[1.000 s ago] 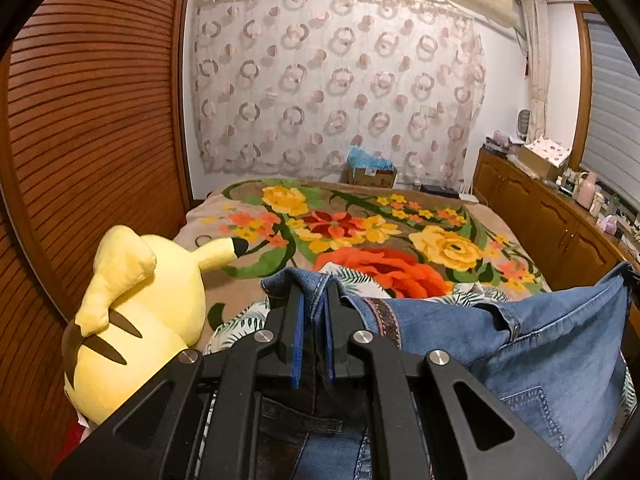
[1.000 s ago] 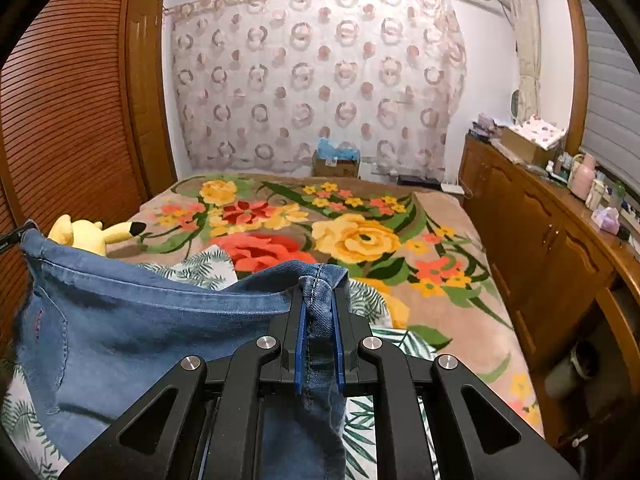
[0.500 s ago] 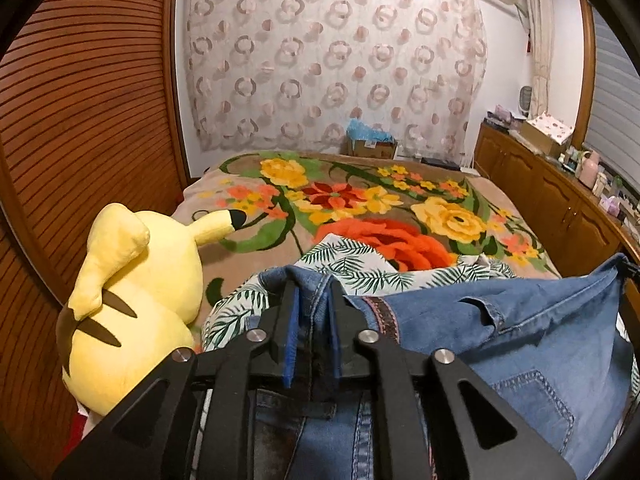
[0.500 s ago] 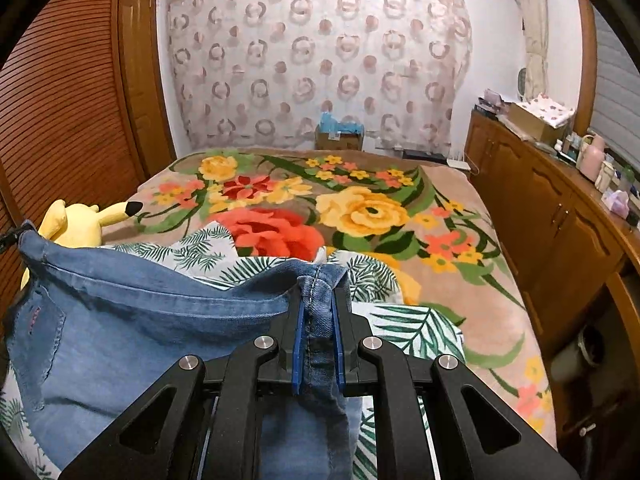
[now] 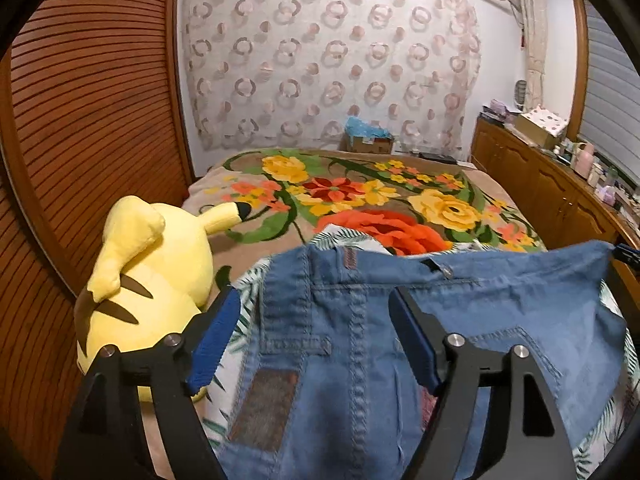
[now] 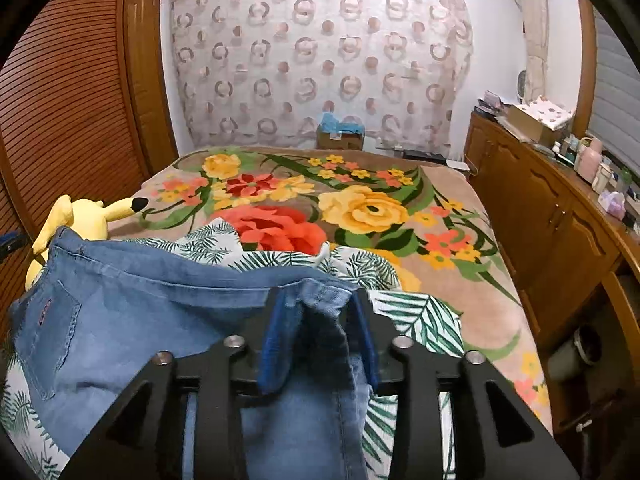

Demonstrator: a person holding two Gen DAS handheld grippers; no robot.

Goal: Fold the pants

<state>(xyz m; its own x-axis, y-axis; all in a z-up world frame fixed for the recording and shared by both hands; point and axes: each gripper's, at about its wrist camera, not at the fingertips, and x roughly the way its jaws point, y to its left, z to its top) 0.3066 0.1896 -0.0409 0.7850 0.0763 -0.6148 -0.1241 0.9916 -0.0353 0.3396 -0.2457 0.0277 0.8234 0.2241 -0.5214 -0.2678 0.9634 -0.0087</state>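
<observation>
Tilting downward, both tools point(image 5: 314, 312) point(image 6: 320, 312) are opening over the jeans point(image 5: 500, 312).

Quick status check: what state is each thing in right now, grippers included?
Left gripper: fingers opening, blue denim pants between them, unpinched.
Right gripper: fingers opening around the waistband corner.
Pants: spread over the palm-leaf print cloth.
Yellow plush toy: lying beside the pants.
</observation>
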